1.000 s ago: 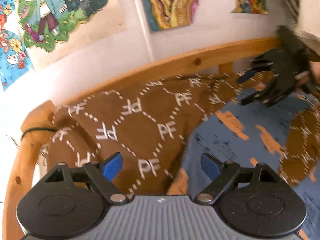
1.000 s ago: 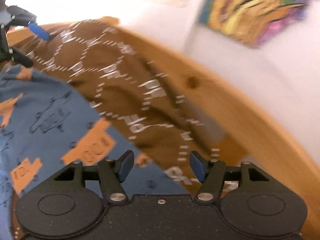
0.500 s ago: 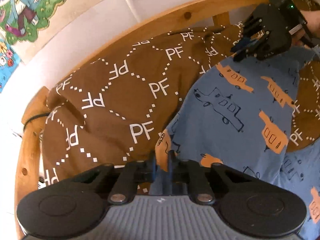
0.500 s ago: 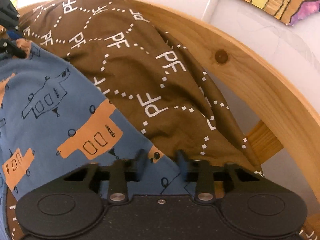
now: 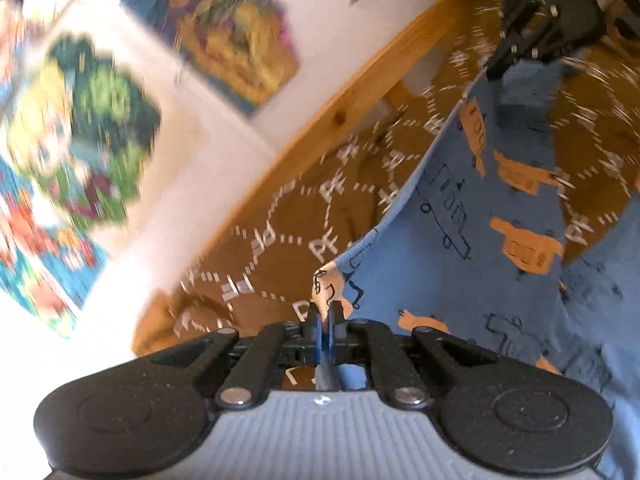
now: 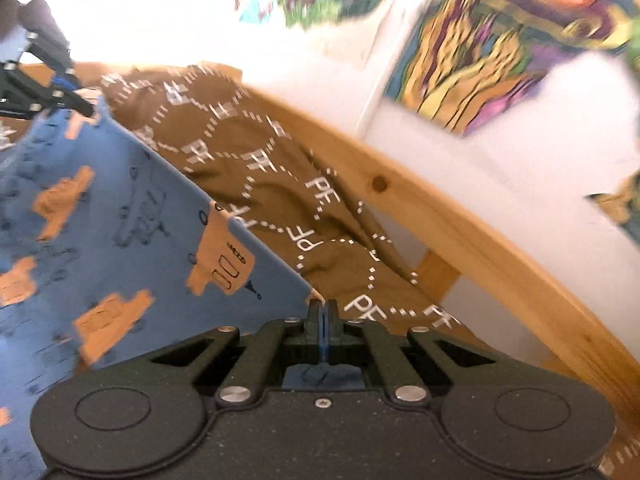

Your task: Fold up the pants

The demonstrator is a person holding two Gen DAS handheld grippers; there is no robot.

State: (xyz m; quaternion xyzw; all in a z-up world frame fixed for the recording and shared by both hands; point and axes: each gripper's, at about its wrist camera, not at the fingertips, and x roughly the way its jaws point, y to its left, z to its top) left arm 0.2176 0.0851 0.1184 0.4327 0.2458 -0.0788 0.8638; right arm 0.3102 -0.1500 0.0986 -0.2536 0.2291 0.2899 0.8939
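The left tongs (image 5: 325,322) were pinched tight on a corner of the blue pants (image 5: 460,272) at lower centre, and the right tongs (image 6: 322,316) were likewise clamped on another corner. The pants stretched between them above the brown blanket (image 6: 280,184) on the wooden bed (image 6: 460,232), though motion blur made the far edge uncertain.

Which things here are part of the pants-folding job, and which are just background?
Part of the job:
blue pants
left gripper, shut on the pants
right gripper, shut on the pants

Background:
brown PF-print blanket
wooden bed rail
wall posters
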